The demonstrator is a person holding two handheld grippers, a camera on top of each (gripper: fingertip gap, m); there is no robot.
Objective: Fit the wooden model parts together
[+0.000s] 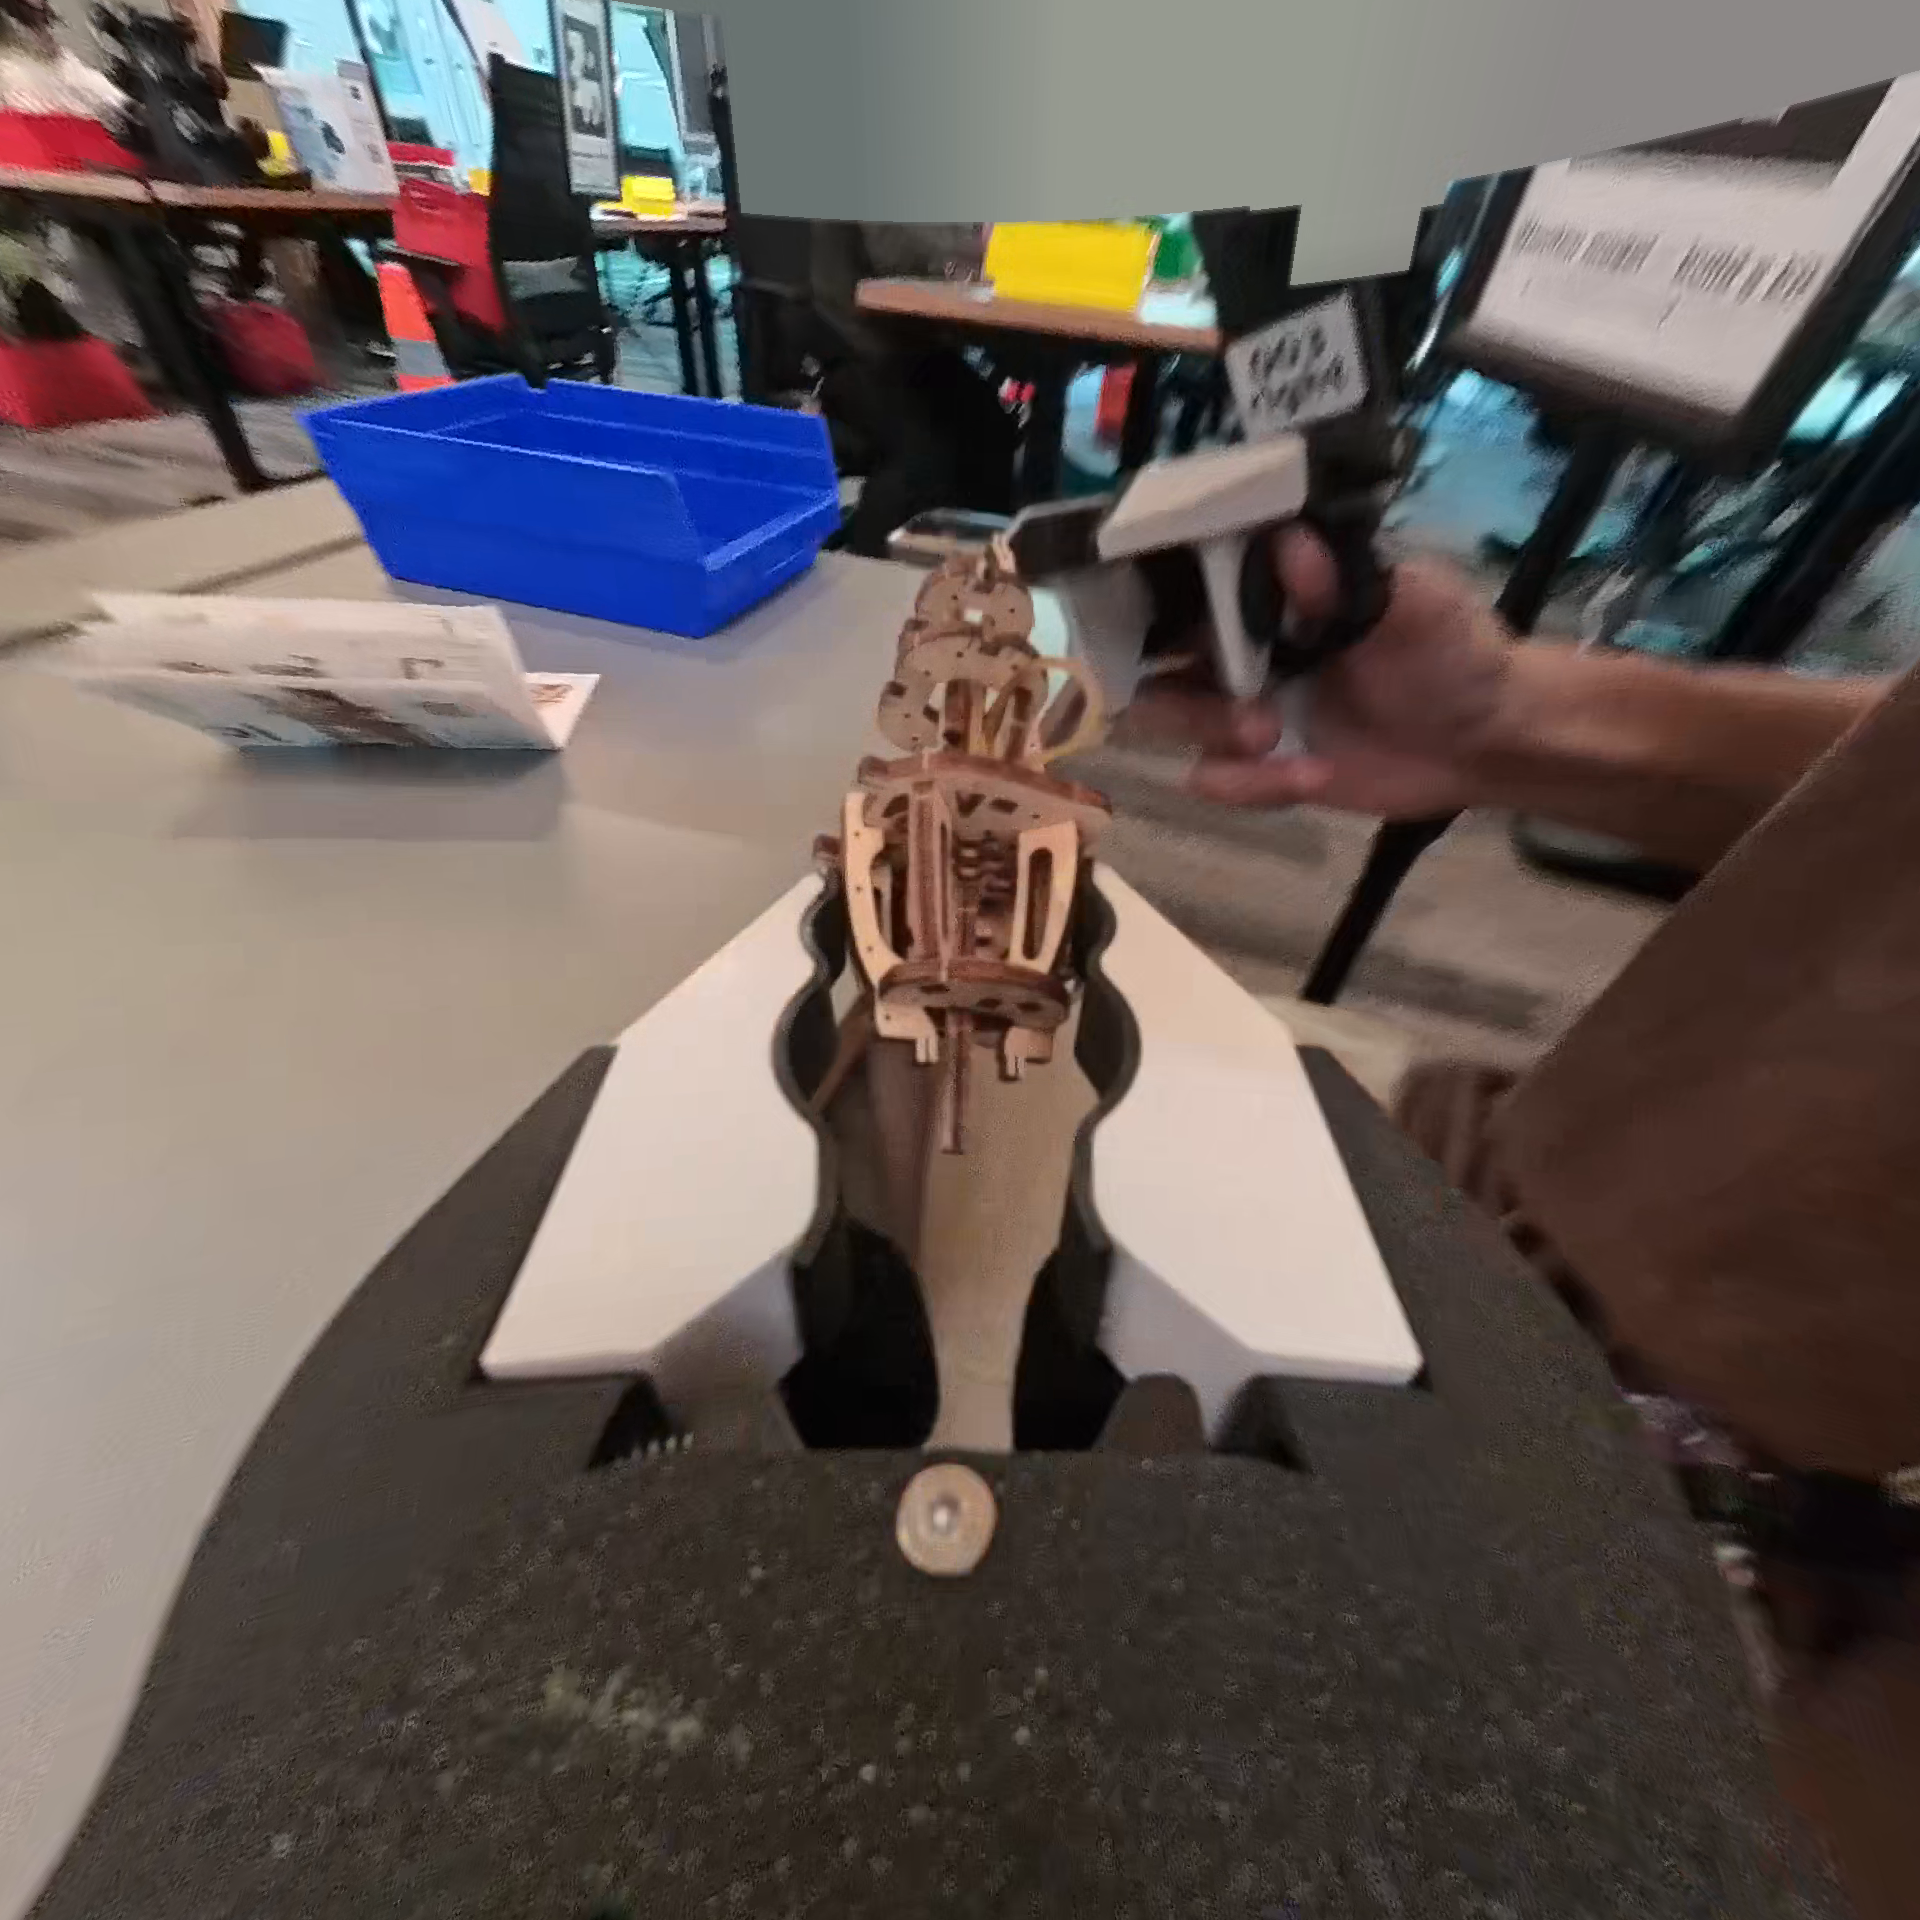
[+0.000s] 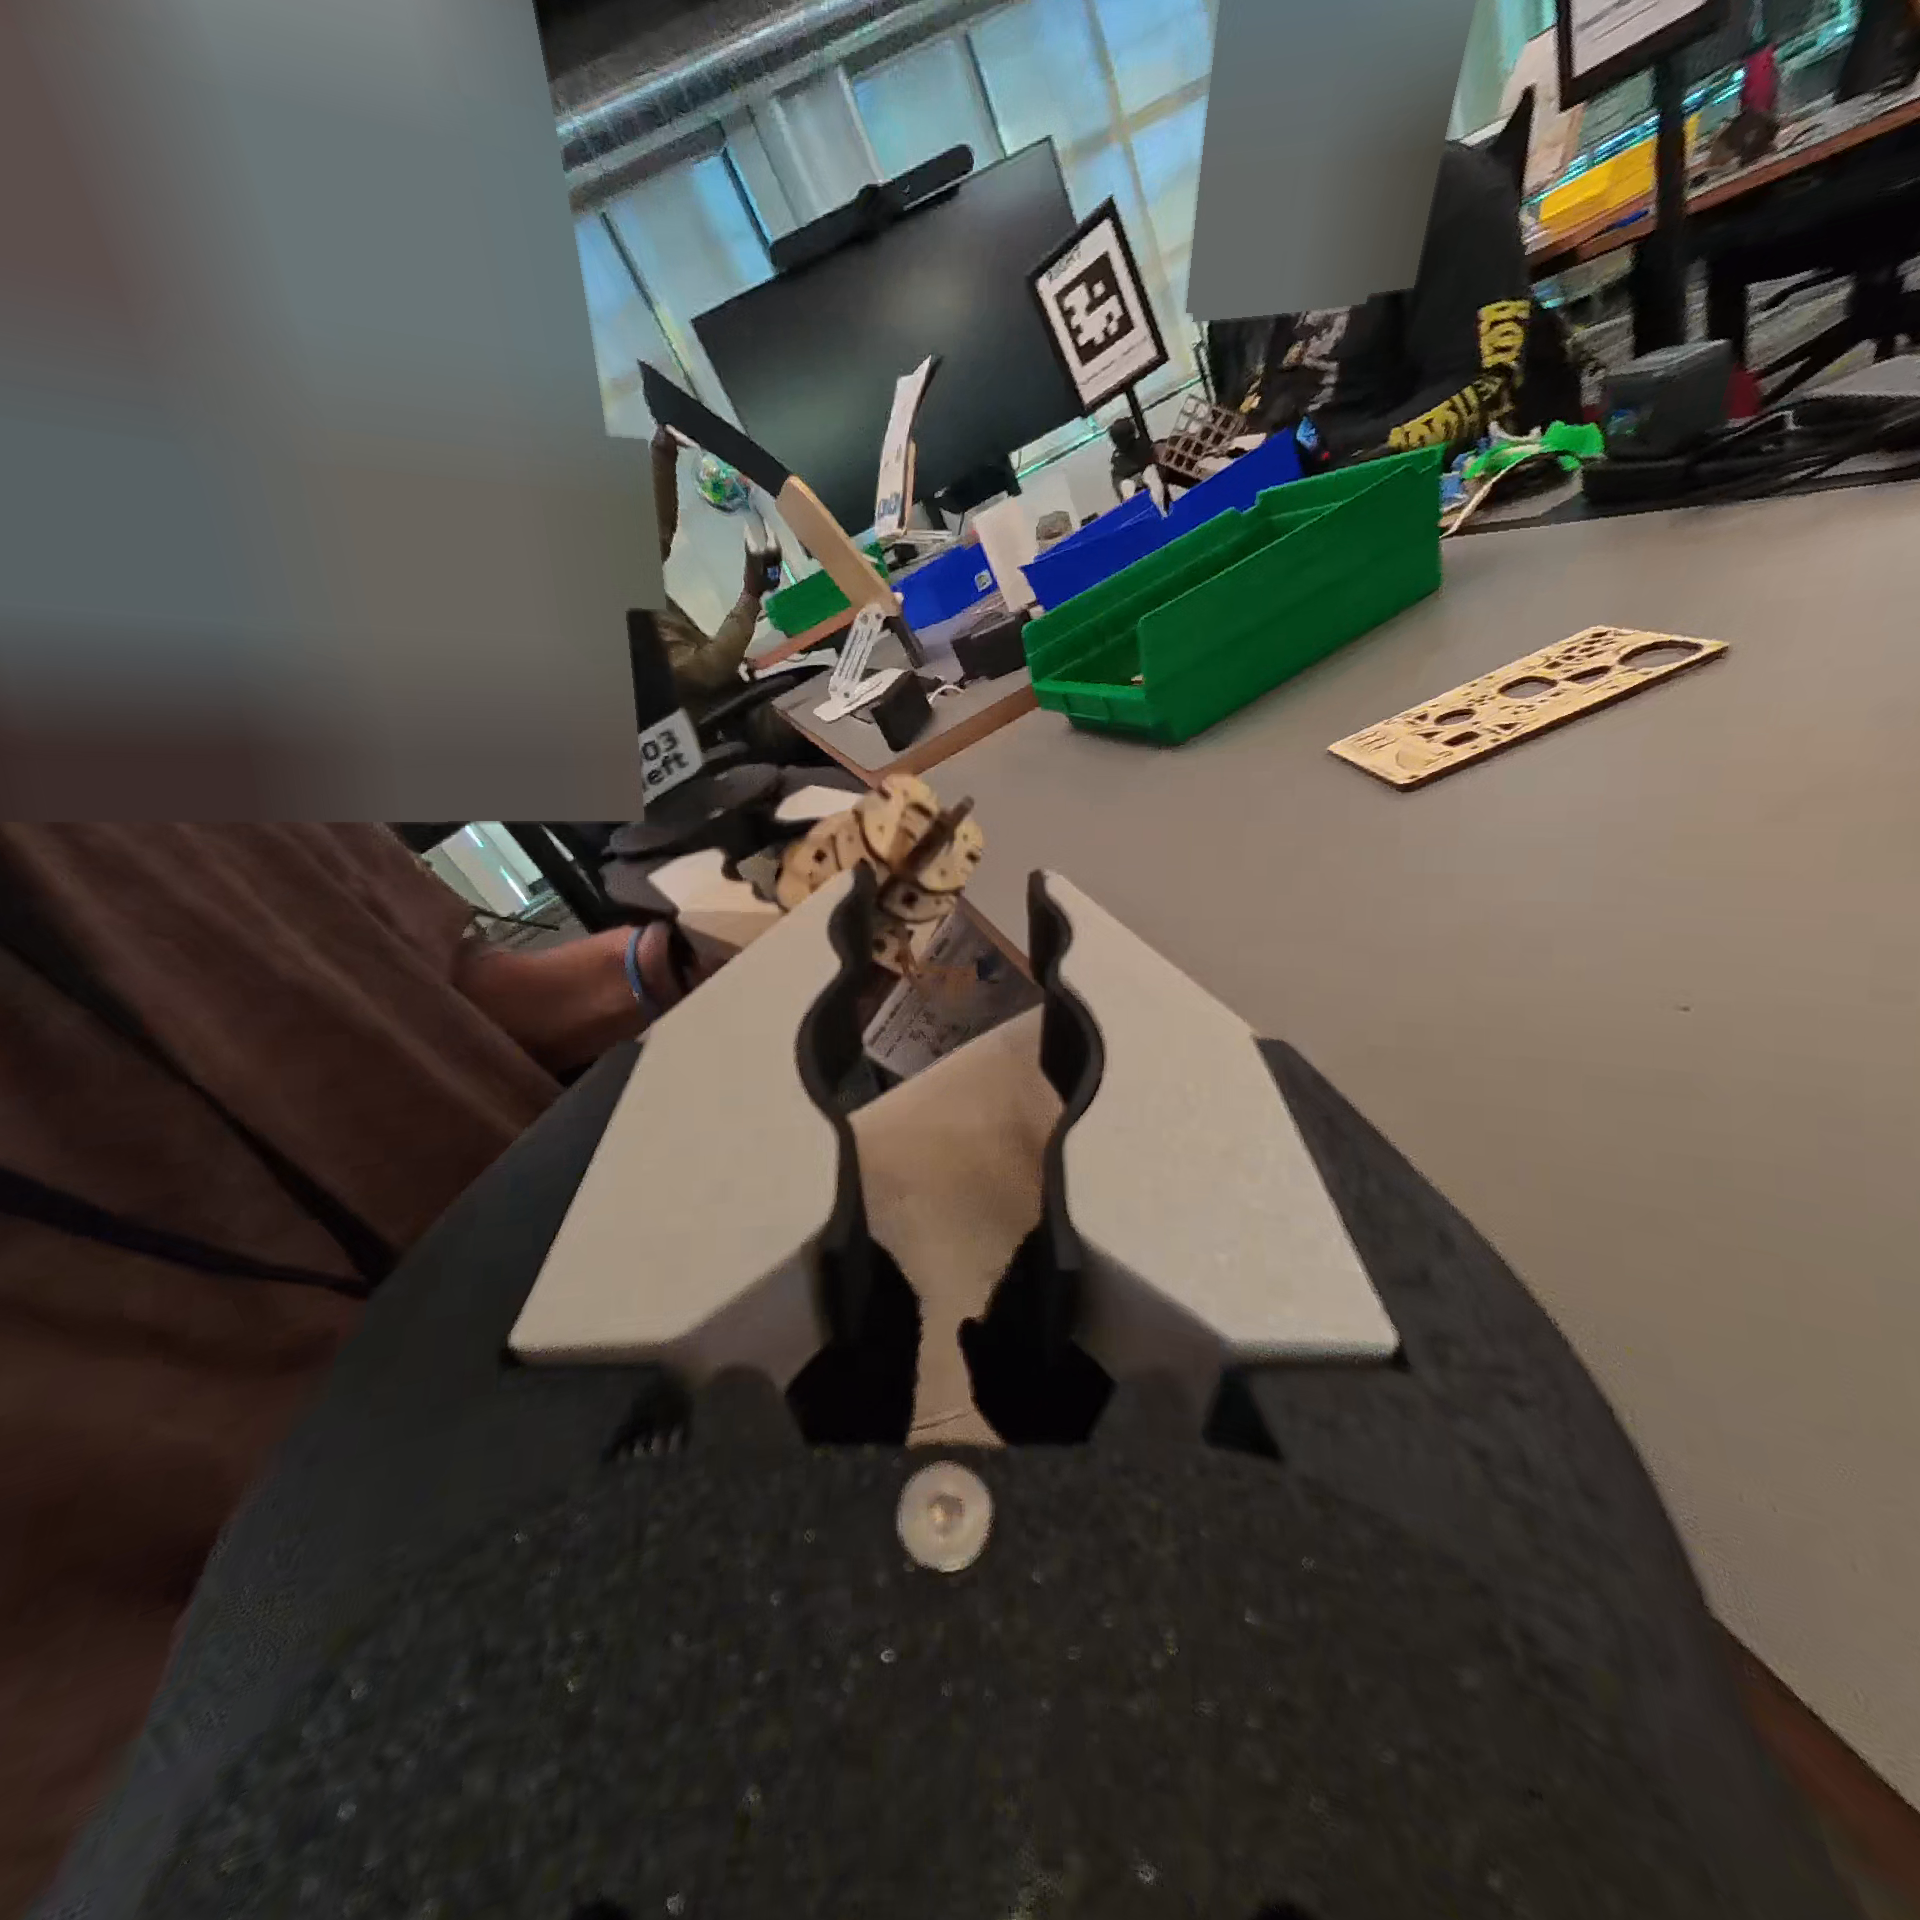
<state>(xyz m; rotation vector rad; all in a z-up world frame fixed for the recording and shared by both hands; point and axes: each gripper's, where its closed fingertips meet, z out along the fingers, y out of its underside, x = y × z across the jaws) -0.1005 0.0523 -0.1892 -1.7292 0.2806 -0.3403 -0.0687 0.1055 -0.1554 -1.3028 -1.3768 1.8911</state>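
The wooden model [image 1: 966, 894], a partly built assembly of thin laser-cut plywood plates, posts and round perforated discs, is held up off the grey table [image 1: 312, 935], its lower frame pinched between the tips of the left gripper [image 1: 961, 935], whose jaws are clenched on it. Its top end, a cluster of small discs [image 2: 904, 862], meets the right gripper [image 2: 940, 914] that reaches in from the side; in the right wrist view those jaws stand with a clear gap and the discs sit at the left tip, so whether anything is truly pinched there cannot be told. The model looks light but brittle: slim tabs, an open lattice and a thin curved loop near the top would likely snap under a hard squeeze, so the stouter flat plates of the lower frame seem the safest hold, with only gentle pressing on the discs. On the table well beyond lies a punched-out plywood sheet [image 2: 1527, 707], mostly empty cut-outs. A green bin [image 2: 1236, 634] near it shows no contents from this angle, and the blue bin [image 1: 582, 488] also appears empty. A folded instruction booklet [image 1: 322, 675] lies in front of the blue bin.
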